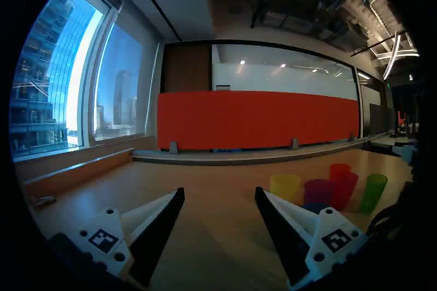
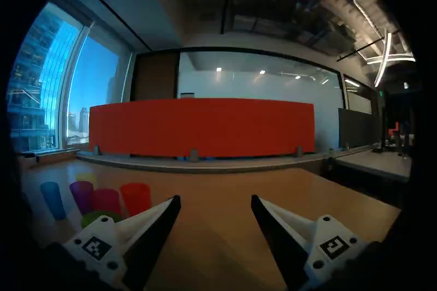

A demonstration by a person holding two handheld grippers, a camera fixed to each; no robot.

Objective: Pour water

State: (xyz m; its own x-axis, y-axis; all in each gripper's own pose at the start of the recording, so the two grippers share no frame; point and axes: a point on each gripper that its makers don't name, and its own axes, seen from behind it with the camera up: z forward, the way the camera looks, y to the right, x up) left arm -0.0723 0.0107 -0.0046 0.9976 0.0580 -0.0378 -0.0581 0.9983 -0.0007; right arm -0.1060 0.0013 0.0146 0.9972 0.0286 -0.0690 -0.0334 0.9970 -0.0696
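Several coloured plastic cups stand clustered on a wooden table (image 1: 218, 236). In the left gripper view they sit at the right: a yellow cup (image 1: 285, 186), a purple cup (image 1: 318, 191), a red cup (image 1: 343, 182) and a green cup (image 1: 373, 192). My left gripper (image 1: 218, 195) is open and empty, short of them and to their left. In the right gripper view the cluster is at the left: a blue cup (image 2: 53, 199), a purple cup (image 2: 82, 195), a red cup (image 2: 135, 197) and a green cup (image 2: 97, 218) partly behind my left finger. My right gripper (image 2: 214, 201) is open and empty, to their right.
An orange divider panel (image 1: 257, 119) on a grey ledge closes the far side of the table. Tall windows (image 1: 71, 94) line the left wall above a wooden sill. Another desk (image 2: 377, 162) stands at the right beyond the table's edge.
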